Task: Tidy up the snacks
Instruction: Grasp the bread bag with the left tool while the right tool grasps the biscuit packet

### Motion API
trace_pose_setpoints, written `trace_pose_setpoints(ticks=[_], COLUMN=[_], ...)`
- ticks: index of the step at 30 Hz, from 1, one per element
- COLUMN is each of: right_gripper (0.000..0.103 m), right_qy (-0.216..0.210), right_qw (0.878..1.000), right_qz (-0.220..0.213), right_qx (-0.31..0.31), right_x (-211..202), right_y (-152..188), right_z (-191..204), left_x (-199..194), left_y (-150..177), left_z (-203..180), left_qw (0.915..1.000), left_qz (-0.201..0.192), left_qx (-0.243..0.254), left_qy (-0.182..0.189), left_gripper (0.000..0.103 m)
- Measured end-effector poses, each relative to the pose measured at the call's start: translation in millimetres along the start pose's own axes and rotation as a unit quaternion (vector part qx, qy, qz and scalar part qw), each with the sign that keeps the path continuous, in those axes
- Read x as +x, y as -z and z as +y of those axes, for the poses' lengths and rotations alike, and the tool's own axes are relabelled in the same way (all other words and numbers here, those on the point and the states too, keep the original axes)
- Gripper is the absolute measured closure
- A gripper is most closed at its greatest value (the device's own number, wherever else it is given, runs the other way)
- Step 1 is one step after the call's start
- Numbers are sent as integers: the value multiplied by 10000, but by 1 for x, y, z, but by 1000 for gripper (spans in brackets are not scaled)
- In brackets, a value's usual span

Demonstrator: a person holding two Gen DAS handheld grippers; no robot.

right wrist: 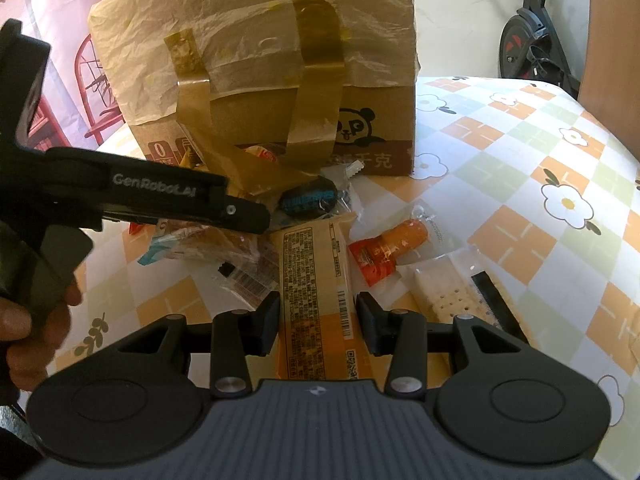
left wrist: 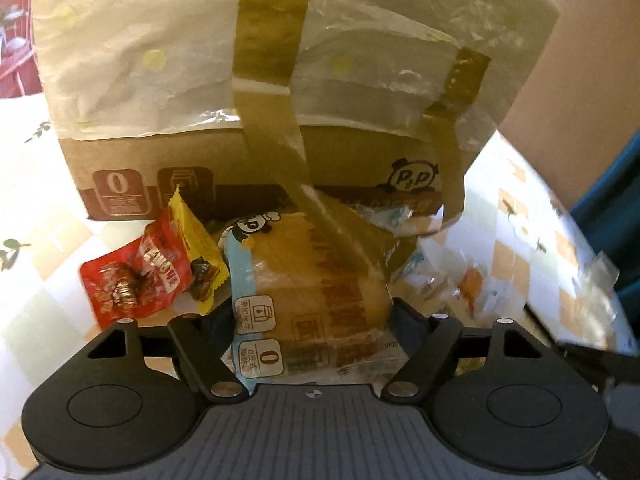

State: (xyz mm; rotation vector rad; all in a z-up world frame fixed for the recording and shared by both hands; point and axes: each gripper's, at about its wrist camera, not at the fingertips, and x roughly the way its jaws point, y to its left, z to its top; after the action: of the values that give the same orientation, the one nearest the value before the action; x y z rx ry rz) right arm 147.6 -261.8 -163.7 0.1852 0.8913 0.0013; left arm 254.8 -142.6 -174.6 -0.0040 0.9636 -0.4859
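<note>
A taped cardboard box (left wrist: 248, 172) (right wrist: 372, 124) with a panda logo stands on the table, snacks piled at its foot. My left gripper (left wrist: 310, 320) is shut on a wrapped bread bun (left wrist: 316, 292) with a blue-edged panda wrapper; the bun also shows in the right wrist view (right wrist: 224, 248), under the left gripper. A red candy bag (left wrist: 132, 280) and a yellow packet (left wrist: 196, 248) lie to its left. My right gripper (right wrist: 316, 322) is shut on a long orange snack bar (right wrist: 316, 292). Beyond it lie a dark blue sweet (right wrist: 310, 200), an orange-red packet (right wrist: 392, 248) and white crackers (right wrist: 452, 300).
The table carries a checked flower-print cloth (right wrist: 520, 168). An exercise bike (right wrist: 532, 32) stands at the far right behind the table. A person's hand (right wrist: 36, 320) holds the left gripper's handle at the left edge. Loose brown tape strips (left wrist: 316, 208) hang from the box.
</note>
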Motion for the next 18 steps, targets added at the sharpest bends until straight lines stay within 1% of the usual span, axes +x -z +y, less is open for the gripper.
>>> trace_pose_setpoints(ticks=[3,9,13,18], right_gripper=[59,59,59,57], right_qy=[8,23,52,79], right_qw=[10000,10000,9999,9999], right_qz=[20,41,77,147], right_qx=[21,71,48,0], right_x=[-1,-2,-3,-1], right_y=[-1,0,-1,-3], right_z=[-1,-2,0,2], left_x=[-9,-35,-48,-62], left_y=[10,36,52,64], left_z=[7,24,38,47], left_qw=[10000,9998,9994,9994], left_qz=[45,123,72,4], left_qx=[17,137,136,111], left_qy=[31,-114,-323,-336], left_gripper=[24,24,24,24])
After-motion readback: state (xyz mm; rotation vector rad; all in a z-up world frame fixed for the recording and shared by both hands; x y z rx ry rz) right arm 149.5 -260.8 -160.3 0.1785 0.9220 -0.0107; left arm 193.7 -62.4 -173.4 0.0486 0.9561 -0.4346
